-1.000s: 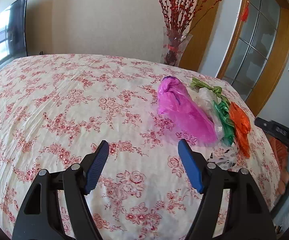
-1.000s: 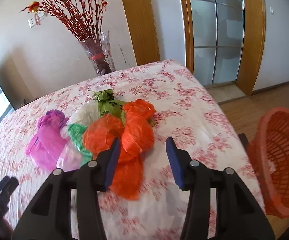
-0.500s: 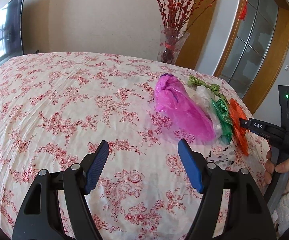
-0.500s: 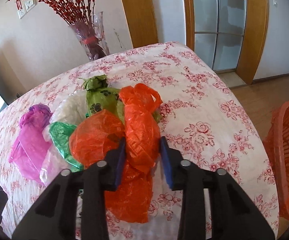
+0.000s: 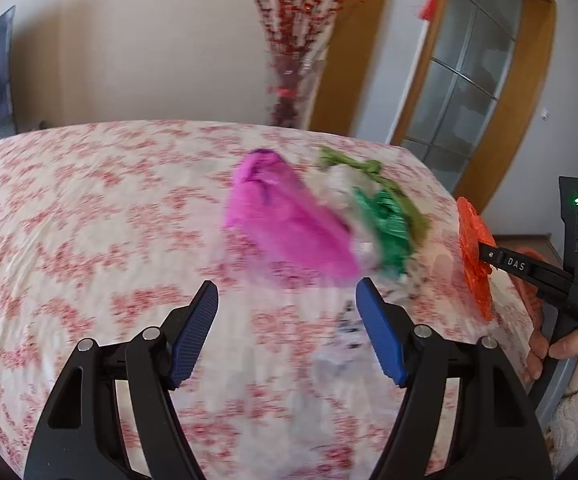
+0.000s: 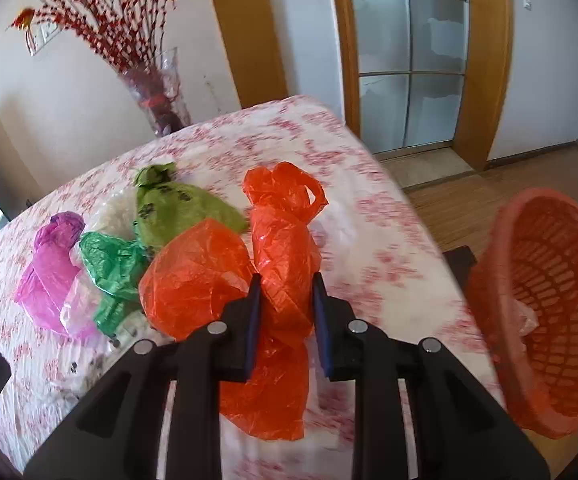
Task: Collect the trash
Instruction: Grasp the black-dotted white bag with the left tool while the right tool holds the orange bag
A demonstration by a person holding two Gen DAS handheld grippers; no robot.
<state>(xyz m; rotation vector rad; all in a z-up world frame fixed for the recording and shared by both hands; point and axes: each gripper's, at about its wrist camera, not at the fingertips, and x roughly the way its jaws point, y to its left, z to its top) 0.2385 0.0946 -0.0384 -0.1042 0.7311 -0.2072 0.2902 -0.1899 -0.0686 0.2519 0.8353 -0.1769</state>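
The right gripper (image 6: pixel 284 316) has its fingers pinched nearly together on the orange plastic bag (image 6: pixel 285 256), held above the floral bed (image 6: pixel 389 248). An orange basket (image 6: pixel 545 300) sits at 3 o'clock. The left gripper (image 5: pixel 287 332) hovers with fingers spread wide and bare, the magenta bag (image 5: pixel 285 220) at 12 o'clock.

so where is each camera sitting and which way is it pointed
Left wrist: on the left gripper, facing across the floral bed toward the pink bag; its open blue-padded fingers show, plus the person's right hand.
Right wrist: on the right gripper, facing the bed corner and orange basket; its fingers clamp the orange bag.
Shared: pink bag, green bags, orange bag, vase of red branches.
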